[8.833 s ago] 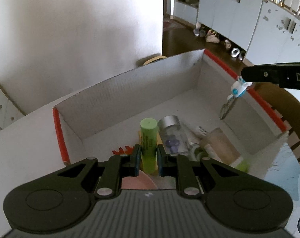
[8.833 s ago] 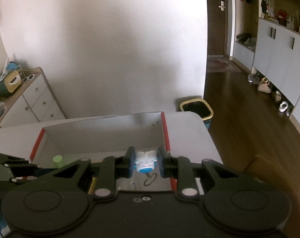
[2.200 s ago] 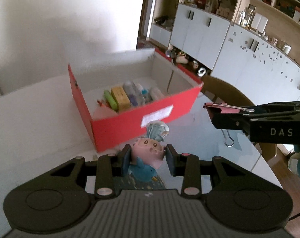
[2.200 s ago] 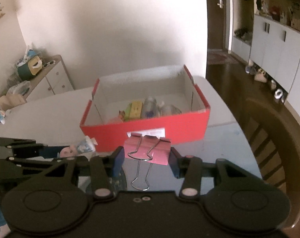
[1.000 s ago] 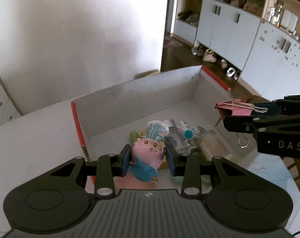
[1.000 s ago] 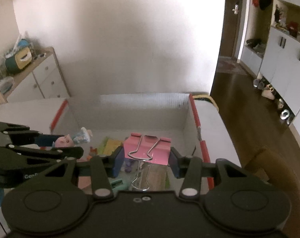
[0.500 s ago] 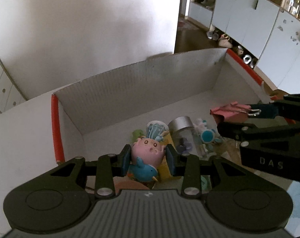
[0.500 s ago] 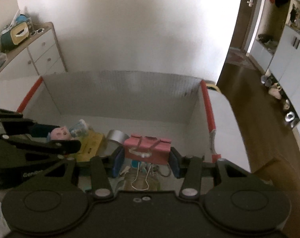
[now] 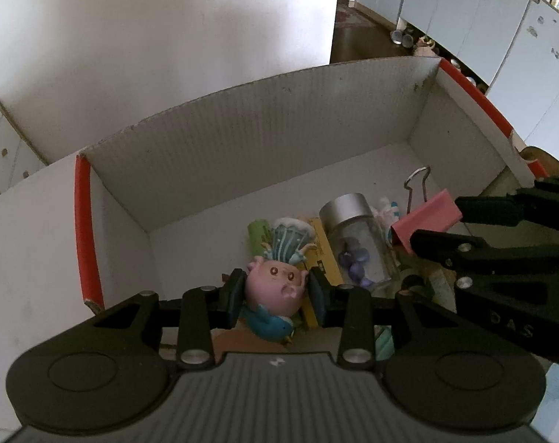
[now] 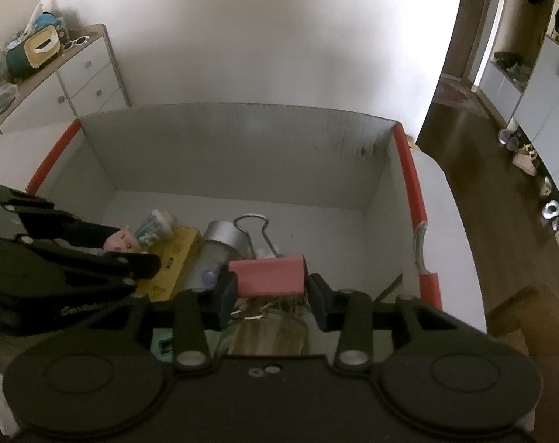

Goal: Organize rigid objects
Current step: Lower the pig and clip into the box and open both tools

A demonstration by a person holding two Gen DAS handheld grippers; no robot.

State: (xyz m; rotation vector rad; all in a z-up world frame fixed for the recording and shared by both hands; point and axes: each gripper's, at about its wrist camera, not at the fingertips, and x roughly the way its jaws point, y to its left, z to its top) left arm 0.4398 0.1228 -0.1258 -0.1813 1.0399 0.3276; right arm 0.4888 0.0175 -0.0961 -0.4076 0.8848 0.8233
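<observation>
My left gripper (image 9: 275, 297) is shut on a pink pig figurine (image 9: 275, 282) with a blue shell hat and holds it inside the red-edged cardboard box (image 9: 242, 136), above the items there. My right gripper (image 10: 272, 297) has a pink binder clip (image 10: 268, 276) between its fingers, low over the box contents; a small gap shows at the right pad. The clip (image 9: 427, 217) and the right gripper (image 9: 438, 229) also show in the left wrist view. The figurine (image 10: 122, 238) and left gripper (image 10: 131, 247) show in the right wrist view.
The box (image 10: 224, 147) holds a silver-capped glass jar (image 9: 356, 232), a yellow box (image 10: 172, 262), a green tube (image 9: 259, 234) and other small items. A white dresser (image 10: 76, 74) stands at the back left. A wooden chair (image 10: 519, 313) is at the right.
Both grippers have moved lower and deeper into the box. The binder clip has tipped so its wire handles point forward over the jar. The figurine stays gripped.
</observation>
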